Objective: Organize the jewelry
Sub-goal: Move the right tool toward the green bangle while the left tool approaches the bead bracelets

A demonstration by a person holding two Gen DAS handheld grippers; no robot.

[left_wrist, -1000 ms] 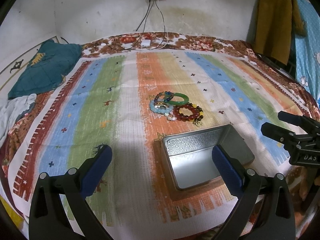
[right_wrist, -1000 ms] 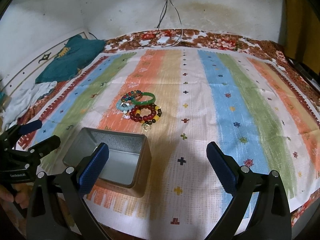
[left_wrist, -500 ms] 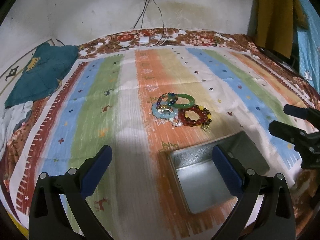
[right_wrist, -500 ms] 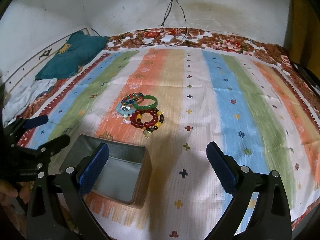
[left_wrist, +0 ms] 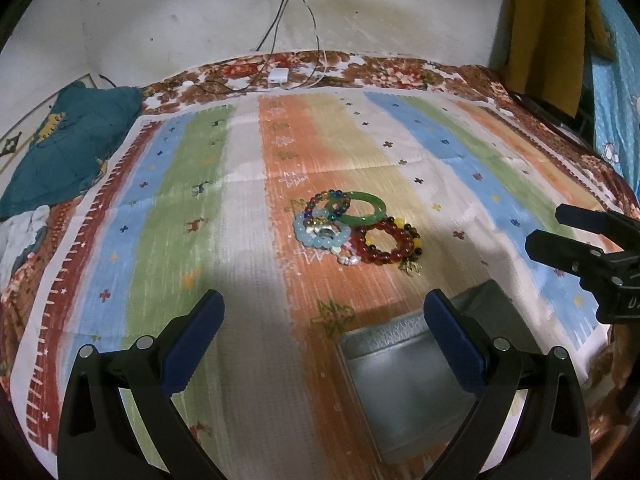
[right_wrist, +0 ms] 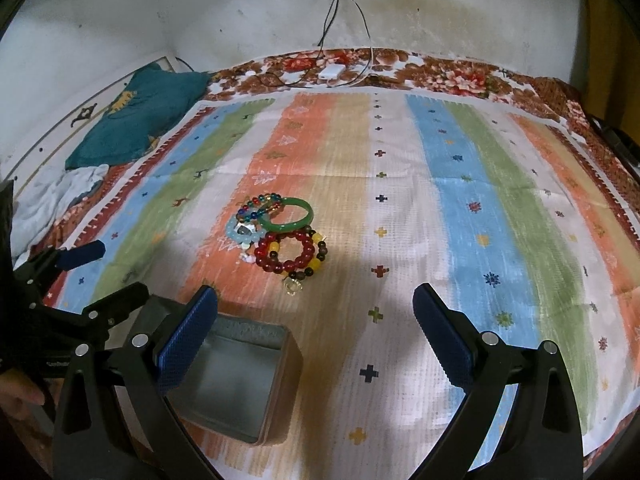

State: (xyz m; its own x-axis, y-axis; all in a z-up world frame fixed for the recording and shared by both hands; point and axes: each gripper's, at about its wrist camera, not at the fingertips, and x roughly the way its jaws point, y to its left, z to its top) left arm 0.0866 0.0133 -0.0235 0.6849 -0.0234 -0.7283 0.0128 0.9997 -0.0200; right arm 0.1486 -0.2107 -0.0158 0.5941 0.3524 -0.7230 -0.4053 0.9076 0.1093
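A small pile of bracelets lies on the striped cloth: a green bangle (left_wrist: 362,208) (right_wrist: 287,216), a red bead bracelet (left_wrist: 386,242) (right_wrist: 291,257), a pale blue bead bracelet (left_wrist: 316,236) (right_wrist: 240,234) and a multicoloured bead bracelet (left_wrist: 326,202) (right_wrist: 258,204). An open, empty metal tin (left_wrist: 404,376) (right_wrist: 236,376) stands nearer than the pile. My left gripper (left_wrist: 322,332) is open and empty, above the cloth left of the tin. My right gripper (right_wrist: 314,320) is open and empty, right of the tin.
The striped cloth (left_wrist: 168,208) covers a bed with a floral border (right_wrist: 452,76). A teal cushion (left_wrist: 68,148) lies at the far left. A white charger with cables (left_wrist: 279,76) lies at the back by the wall. Yellow cloth (left_wrist: 548,32) hangs at the right.
Both grippers have moved forward towards the bracelets. The tin has slid lower in both views. Both stay open and empty.
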